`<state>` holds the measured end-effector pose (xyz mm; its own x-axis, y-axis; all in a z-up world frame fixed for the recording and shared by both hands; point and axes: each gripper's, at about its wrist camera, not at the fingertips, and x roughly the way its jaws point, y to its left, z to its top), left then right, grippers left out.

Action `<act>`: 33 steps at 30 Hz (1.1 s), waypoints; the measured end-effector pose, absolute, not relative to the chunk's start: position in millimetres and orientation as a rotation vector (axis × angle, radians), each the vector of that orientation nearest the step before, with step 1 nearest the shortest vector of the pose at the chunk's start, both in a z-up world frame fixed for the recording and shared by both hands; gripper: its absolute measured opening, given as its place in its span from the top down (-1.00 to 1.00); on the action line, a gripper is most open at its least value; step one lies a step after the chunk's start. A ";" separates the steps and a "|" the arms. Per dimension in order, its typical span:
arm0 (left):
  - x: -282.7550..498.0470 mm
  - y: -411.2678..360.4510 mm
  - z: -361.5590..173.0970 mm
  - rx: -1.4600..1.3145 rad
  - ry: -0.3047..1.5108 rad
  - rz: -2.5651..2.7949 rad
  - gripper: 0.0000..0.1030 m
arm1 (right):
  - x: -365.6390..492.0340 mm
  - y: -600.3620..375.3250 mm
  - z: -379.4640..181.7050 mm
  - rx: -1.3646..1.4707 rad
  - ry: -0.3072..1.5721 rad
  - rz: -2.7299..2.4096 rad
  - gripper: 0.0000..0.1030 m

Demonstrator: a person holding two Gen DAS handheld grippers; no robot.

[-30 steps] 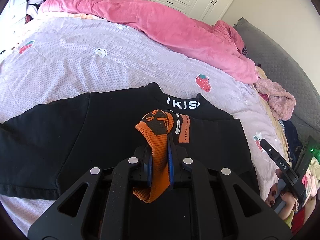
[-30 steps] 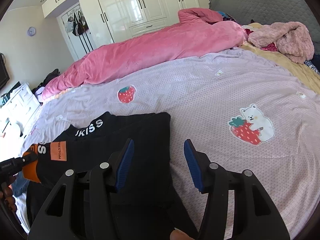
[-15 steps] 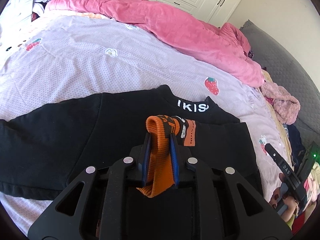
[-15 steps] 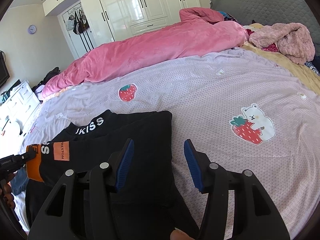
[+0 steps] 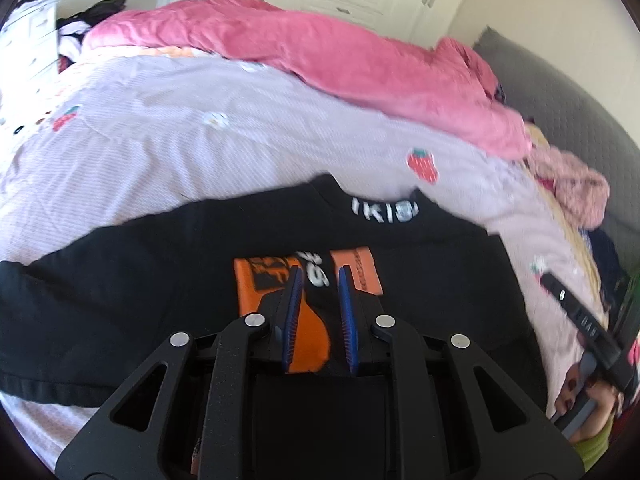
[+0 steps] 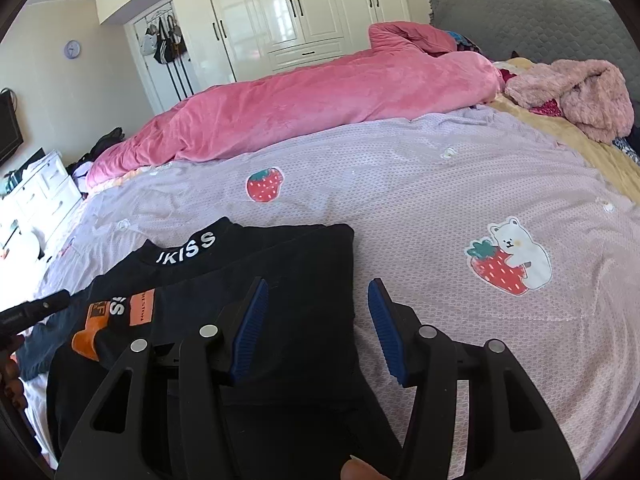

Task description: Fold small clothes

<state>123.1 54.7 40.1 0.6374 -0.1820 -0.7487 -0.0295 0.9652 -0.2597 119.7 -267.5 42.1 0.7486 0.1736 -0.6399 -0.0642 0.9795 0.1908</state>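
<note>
A black sweatshirt (image 5: 132, 280) with a white-lettered collar lies on the lilac bedsheet (image 5: 160, 132); it also shows in the right wrist view (image 6: 296, 280). Its sleeve with the orange cuff (image 5: 260, 276) is folded across the chest. My left gripper (image 5: 319, 276) is open just above that cuff, which lies flat beneath and between the blue pads. My right gripper (image 6: 316, 292) is open and empty over the sweatshirt's right edge. The orange cuff (image 6: 86, 338) and the left gripper's tip (image 6: 36, 308) show at the left of the right wrist view.
A rolled pink duvet (image 6: 320, 96) lies across the far side of the bed. A fluffy pink garment (image 6: 576, 96) sits by the grey headboard (image 6: 532, 20). White wardrobes (image 6: 280, 16) and a white dresser (image 6: 44, 188) stand beyond the bed.
My left gripper has opened and let go of the orange cuff, which now lies flat on the sweatshirt's chest. The right gripper has barely moved.
</note>
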 end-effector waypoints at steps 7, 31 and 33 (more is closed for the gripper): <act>128.2 29.7 6.7 -0.122 0.978 -0.088 0.78 | 114.6 -252.6 46.1 0.129 0.709 0.169 0.01; 120.9 43.5 -7.1 -0.142 1.033 -0.096 0.69 | 129.7 -213.9 -12.9 -0.014 0.974 0.243 -0.17; 119.7 44.6 -6.6 -0.149 1.032 -0.095 0.69 | 129.0 -213.9 -11.4 -0.012 0.971 0.247 -0.19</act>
<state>119.7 44.6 -6.6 0.5102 -0.1483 -0.8472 0.0082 0.9858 -0.1676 129.0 -213.9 -11.4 0.5387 0.2022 -0.8179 -0.2129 0.9719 0.1001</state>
